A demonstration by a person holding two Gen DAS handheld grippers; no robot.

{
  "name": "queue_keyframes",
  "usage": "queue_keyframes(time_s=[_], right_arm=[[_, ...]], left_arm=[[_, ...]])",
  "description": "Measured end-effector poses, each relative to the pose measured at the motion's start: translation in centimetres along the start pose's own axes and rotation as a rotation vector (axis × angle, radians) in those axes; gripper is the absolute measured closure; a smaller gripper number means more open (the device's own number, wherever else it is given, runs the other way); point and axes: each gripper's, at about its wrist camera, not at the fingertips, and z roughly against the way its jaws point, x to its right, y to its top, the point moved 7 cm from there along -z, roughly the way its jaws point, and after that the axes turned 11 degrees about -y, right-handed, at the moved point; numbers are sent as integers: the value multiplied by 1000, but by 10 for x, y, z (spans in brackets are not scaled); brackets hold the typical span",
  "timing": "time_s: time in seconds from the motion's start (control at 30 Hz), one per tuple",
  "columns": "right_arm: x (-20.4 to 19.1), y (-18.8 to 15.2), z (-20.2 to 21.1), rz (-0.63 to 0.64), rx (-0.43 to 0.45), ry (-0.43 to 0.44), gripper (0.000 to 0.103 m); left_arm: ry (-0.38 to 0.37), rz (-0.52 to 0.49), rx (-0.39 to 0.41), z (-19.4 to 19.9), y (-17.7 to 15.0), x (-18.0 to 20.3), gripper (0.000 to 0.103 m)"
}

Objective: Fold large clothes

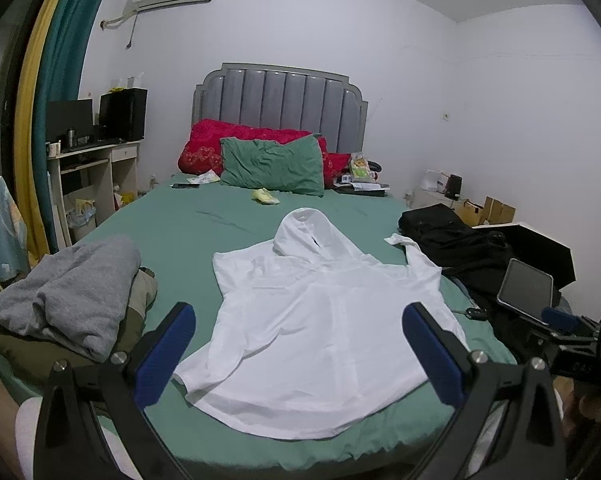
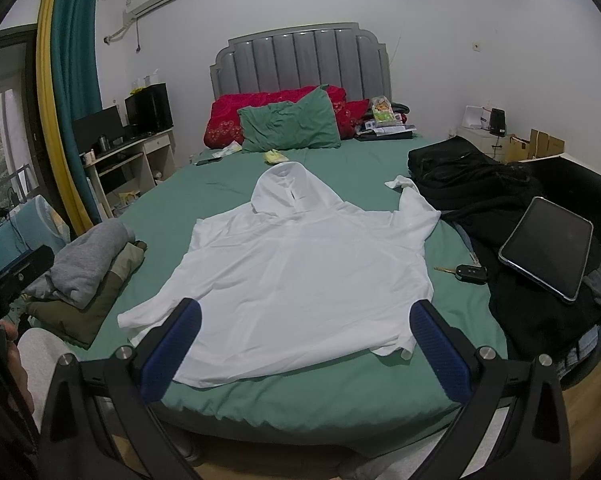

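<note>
Since both the left gripper (image 1: 300,344) and right gripper (image 2: 306,340) hover spread wide, holding nothing, the white hoodie (image 2: 296,272) lies untouched, flat on the green bed (image 2: 332,396). Risk: its thin fabric could bunch, or a sleeve drag the car key (image 2: 470,271) nearby.

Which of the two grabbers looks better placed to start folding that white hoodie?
Probably the left gripper. It sits open over the white hoodie's left half, whose sleeve lies near its fingers. The right gripper, also open, seems farther back.
</note>
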Motion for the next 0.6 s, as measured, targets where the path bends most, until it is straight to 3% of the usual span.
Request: queue_keyframes(time_s=[0.6], right_arm=[[0,0,0,1,3,-3,0]], left_arm=[[7,1,2,3,1,0,0]])
